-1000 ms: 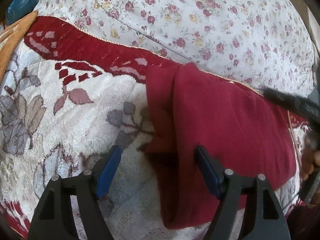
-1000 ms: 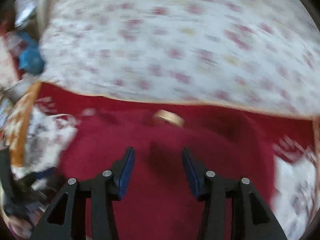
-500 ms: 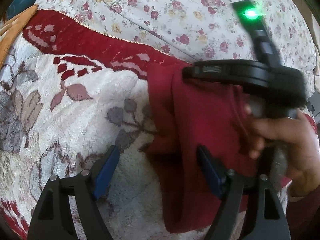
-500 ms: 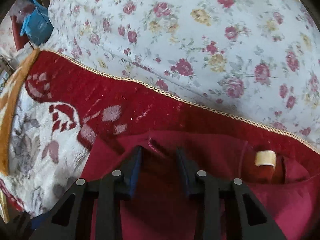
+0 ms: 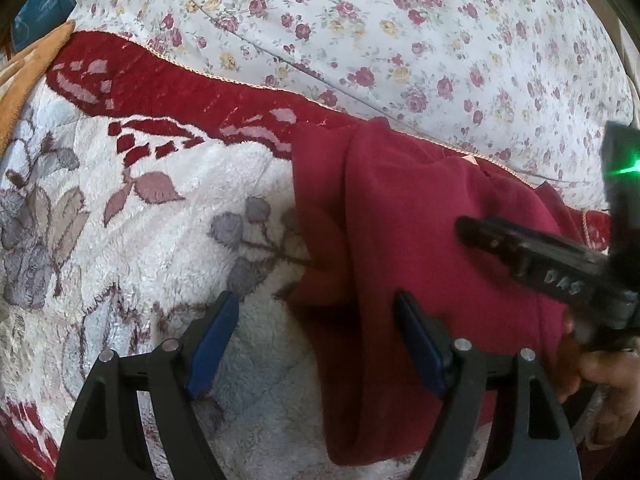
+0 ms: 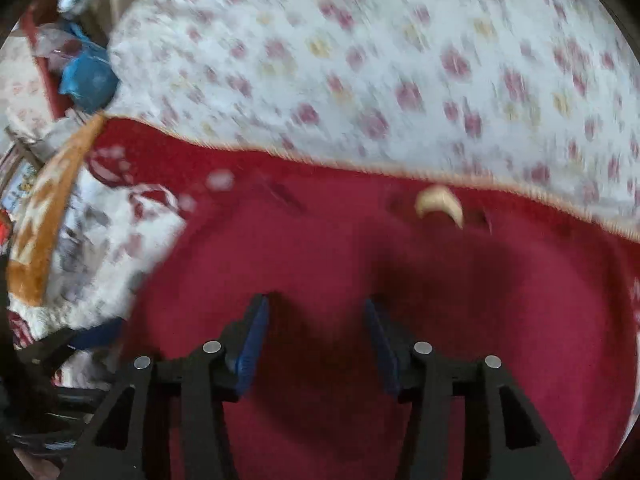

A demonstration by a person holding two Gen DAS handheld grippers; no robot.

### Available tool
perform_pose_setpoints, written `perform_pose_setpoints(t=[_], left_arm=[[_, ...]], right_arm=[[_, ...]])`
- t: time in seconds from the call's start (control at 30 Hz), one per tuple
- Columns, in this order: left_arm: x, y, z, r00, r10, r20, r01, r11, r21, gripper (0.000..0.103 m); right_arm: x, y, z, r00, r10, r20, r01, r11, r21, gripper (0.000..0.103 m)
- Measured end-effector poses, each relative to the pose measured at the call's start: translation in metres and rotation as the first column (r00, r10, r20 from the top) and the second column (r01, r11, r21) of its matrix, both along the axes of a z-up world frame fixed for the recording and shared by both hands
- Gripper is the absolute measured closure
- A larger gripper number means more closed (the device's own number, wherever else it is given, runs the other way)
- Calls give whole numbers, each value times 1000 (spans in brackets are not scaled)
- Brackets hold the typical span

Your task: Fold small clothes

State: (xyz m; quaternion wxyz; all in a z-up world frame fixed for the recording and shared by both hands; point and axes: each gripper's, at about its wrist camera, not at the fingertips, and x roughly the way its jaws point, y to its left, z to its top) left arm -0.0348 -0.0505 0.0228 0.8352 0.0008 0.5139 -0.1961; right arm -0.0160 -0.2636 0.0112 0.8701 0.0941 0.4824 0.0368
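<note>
Dark red fleece garment (image 5: 432,240) partly folded on plush floral blanket (image 5: 140,240); further folds remain; left claw (image 5: 316,340) open, empty; right claw (image 6: 316,344) opening, gripping nothing.

Left of the folded red garment (image 5: 420,232) the fleece blanket (image 5: 140,248) lay bare and passable, while the right gripper (image 6: 316,344) and its hand (image 5: 600,376) crowded the garment's right side.

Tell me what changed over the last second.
The right hand-held gripper drew back from the far edge of the red garment, its jaws opening with nothing gripped. The left hand-held gripper stayed open over the garment's left fold; the garment kept its shape on the blanket.
</note>
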Motion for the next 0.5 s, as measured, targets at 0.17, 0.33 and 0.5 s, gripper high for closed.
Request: perform_pose_setpoints(t=[0.17,0.33,0.5], left_arm=[[-2,2,0,1000,1,6,-1,1000,2,24],[-3,3,1,1000,-2,4,2,1000,2,24],[-5,5,1,1000,-8,0,8,1000,-2,24]], right_arm=[[-5,6,17,1000,18,0,-18,1000,7,48],[-6,14,21,1000,19,4,-19,1000,-13,47],[15,36,30,998,58,2,-58,998,-15,47]])
